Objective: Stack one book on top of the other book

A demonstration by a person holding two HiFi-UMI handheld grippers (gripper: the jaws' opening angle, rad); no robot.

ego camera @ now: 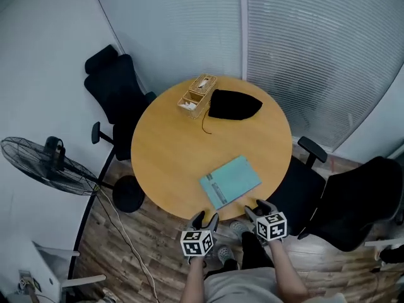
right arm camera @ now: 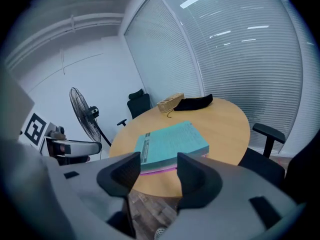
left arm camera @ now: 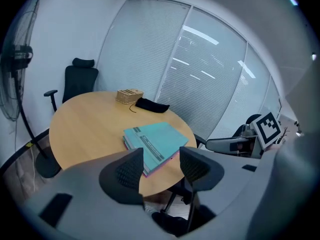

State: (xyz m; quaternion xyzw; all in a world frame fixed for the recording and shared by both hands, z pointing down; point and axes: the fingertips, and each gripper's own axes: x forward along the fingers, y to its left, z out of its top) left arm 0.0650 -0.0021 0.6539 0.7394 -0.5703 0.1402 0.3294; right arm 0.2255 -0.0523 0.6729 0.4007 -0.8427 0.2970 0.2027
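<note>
A teal book [ego camera: 230, 180] lies flat on a second book near the front edge of the round wooden table [ego camera: 170, 150]. Of the lower book only a pink-purple edge [right arm camera: 156, 170] shows beneath the teal cover [right arm camera: 172, 141]. Both grippers hover just off the table's near edge, above the floor. My left gripper [ego camera: 205, 219] stands open and empty, left of the stack [left arm camera: 155, 139]. My right gripper [ego camera: 260, 207] is open too, nothing between its jaws, facing the stack's near right corner. In each gripper view the books lie beyond the fingertips, untouched.
At the table's far side stand a wicker basket [ego camera: 197, 95] and a black pouch [ego camera: 235, 105] with a thin cord. Black office chairs flank the table at the back left [ego camera: 117, 90] and right [ego camera: 353, 207]. A floor fan [ego camera: 47, 163] stands at the left.
</note>
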